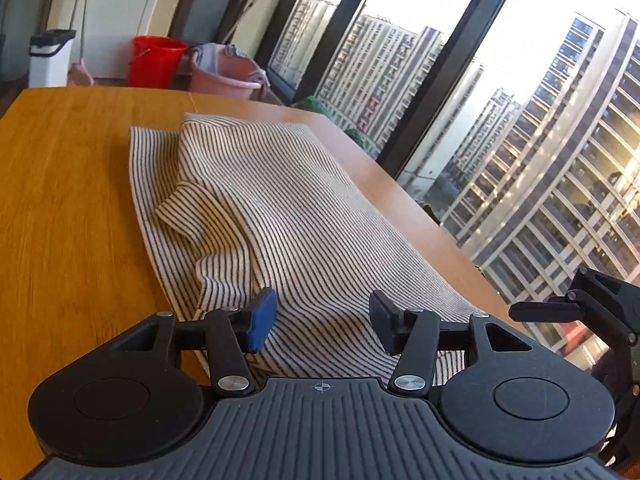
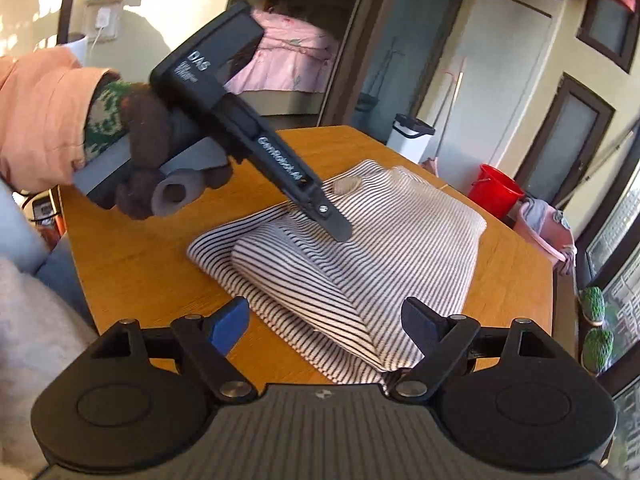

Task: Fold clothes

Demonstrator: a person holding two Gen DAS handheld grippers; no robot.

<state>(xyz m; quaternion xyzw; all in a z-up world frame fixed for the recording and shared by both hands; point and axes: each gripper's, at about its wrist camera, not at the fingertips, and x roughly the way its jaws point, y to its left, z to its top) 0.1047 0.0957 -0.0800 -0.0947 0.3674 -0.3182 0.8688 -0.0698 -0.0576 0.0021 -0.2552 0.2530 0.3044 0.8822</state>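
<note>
I'm holding both the left gripper (image 1: 323, 320) and right gripper (image 2: 326, 326) open, empty, over the striped garment (image 2: 384, 240) — soft, floppy; I'm eyeing its folded edge.

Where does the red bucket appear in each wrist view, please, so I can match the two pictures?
Left wrist view: red bucket upper left, beyond the table's far edge.
Right wrist view: red bucket right of centre, past the table.
Shared landmark: the striped garment on the table.
</note>
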